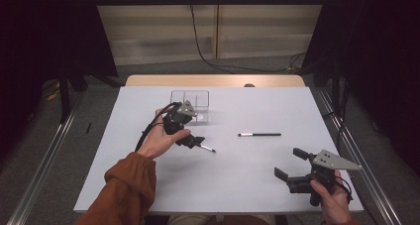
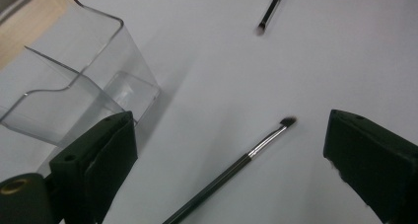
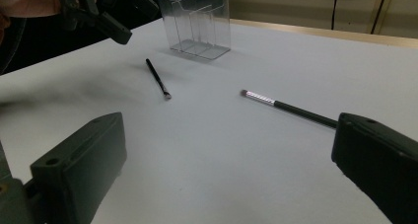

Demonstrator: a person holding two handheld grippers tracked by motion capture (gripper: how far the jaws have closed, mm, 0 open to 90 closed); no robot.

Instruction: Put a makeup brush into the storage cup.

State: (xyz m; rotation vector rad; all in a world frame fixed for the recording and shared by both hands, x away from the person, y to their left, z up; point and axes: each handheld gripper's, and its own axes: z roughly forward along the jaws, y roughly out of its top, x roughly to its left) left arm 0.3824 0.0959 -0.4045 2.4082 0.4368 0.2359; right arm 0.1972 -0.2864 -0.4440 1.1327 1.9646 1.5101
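A short black makeup brush (image 1: 208, 148) (image 2: 236, 167) (image 3: 157, 78) lies on the white table (image 1: 233, 180), its handle end between the jaws of my left gripper (image 1: 194, 141) (image 2: 231, 135), which is open just above it. A longer black brush (image 1: 259, 134) (image 2: 271, 9) (image 3: 291, 108) with a silver ferrule lies to the right, untouched. A clear acrylic organizer (image 1: 189, 106) (image 2: 74, 81) (image 3: 197, 24) with dividers stands behind the left hand. My right gripper (image 1: 290, 163) (image 3: 229, 135) is open and holds nothing near the front right edge.
The white table has a wooden strip (image 1: 213, 80) along its far edge. Metal rails (image 1: 356, 155) run beside the table, and a black cable (image 1: 203, 51) trails over the floor behind. An orange sleeve (image 1: 129, 185) reaches in from the front left.
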